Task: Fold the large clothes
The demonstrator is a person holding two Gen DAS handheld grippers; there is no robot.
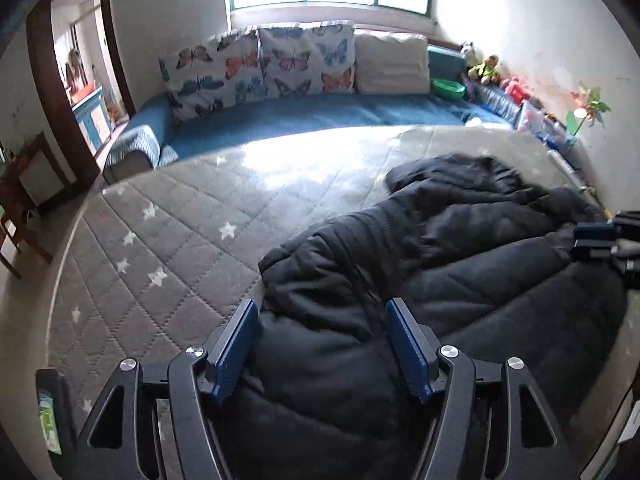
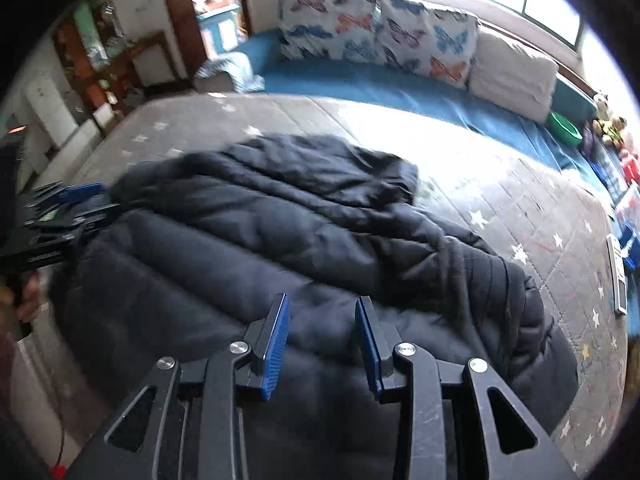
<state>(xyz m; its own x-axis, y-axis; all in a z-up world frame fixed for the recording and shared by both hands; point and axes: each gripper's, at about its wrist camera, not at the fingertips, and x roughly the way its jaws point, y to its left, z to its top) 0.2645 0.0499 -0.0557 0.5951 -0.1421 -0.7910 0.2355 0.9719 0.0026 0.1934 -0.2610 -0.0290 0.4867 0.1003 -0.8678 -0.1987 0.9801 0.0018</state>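
A black puffer jacket (image 1: 460, 264) lies bunched on a grey quilted mattress with white stars (image 1: 180, 216). My left gripper (image 1: 322, 312) is open over the jacket's near left edge, holding nothing. My right gripper (image 2: 322, 308) is open above the jacket's (image 2: 280, 240) near middle, empty. The right gripper also shows in the left wrist view (image 1: 600, 240) at the jacket's right side. The left gripper also shows in the right wrist view (image 2: 72, 204) at the jacket's left side.
Butterfly pillows (image 1: 260, 68) and a beige pillow (image 1: 390, 64) line a blue bed (image 1: 320, 116) under a bright window. Toys and a green bowl (image 1: 448, 87) sit at the far right. A remote (image 2: 618, 280) lies at the mattress's right edge. A doorway (image 1: 80, 80) is at left.
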